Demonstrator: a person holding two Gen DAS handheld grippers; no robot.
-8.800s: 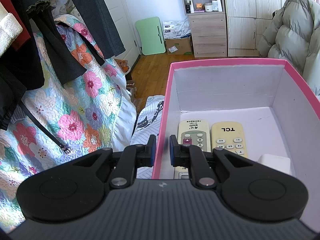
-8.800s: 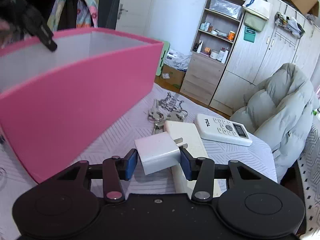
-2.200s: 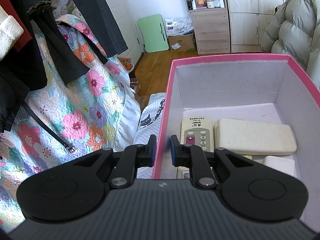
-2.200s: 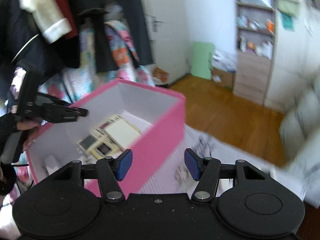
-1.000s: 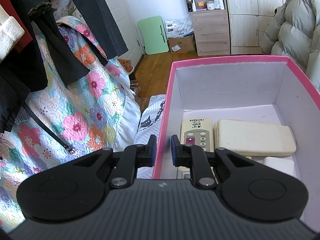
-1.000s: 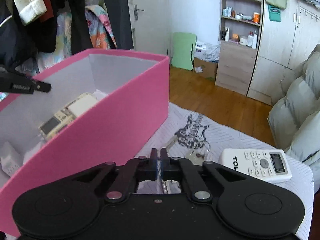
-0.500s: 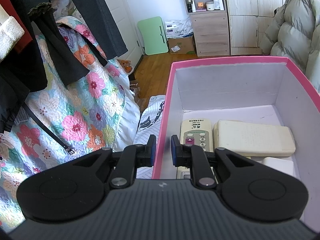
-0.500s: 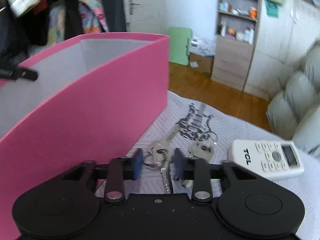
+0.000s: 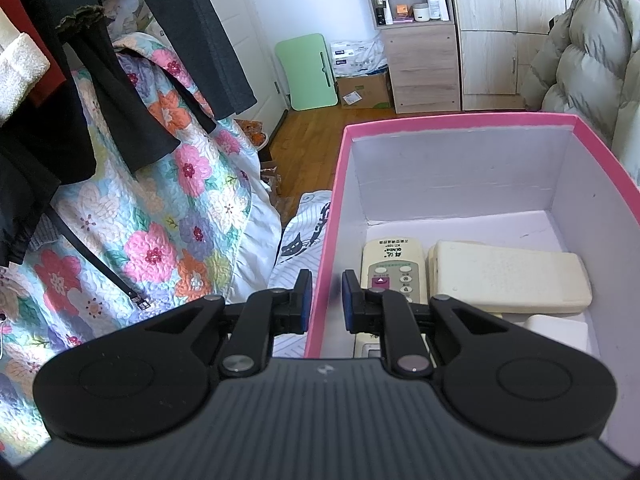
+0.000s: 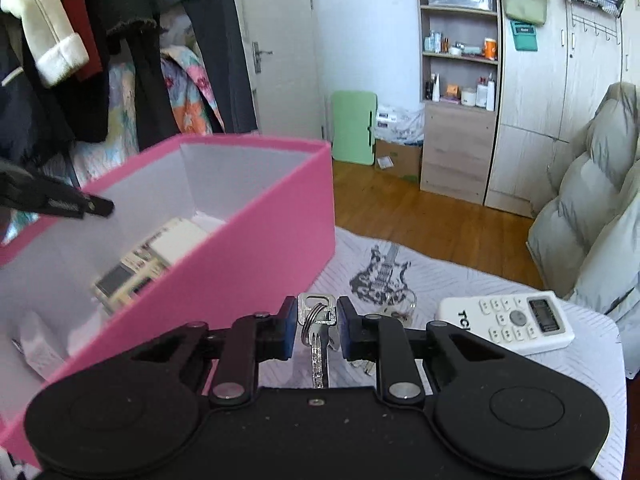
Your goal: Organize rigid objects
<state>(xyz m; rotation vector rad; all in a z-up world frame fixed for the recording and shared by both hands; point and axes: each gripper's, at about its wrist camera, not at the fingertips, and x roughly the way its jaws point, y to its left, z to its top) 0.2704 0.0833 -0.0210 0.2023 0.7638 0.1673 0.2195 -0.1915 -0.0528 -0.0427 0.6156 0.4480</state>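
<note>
So where things stand: the pink box (image 9: 460, 124) already has a fair bit in it. In the left wrist view I count a beige remote (image 9: 394, 268) lying flat on the bottom, a cream block (image 9: 508, 280) partly on top of something beside it, and a small white plug-looking thing (image 9: 556, 328) in the near corner. Can't tell what's under the block.

The left gripper (image 9: 323, 300) is just holding the box steady, with its fingers pinching the near pink wall, one inside and one outside.

The right gripper (image 10: 317, 330) is on the keys (image 10: 318, 320) now. Its fingers have just been opening a bit and sit narrowly apart with the key ring and a silver key between them. From the picture I'd say they're clamped on the bunch, which looks lifted off the bed cover (image 10: 440, 280), with the box just to the left.

What's left, as far as I can see: drop the keys in the box, then go back for the white remote (image 10: 508, 322) lying on the cover to the right, well clear of the box. After that I don't see anything else loose out there, so I'd call it more than halfway done.
</note>
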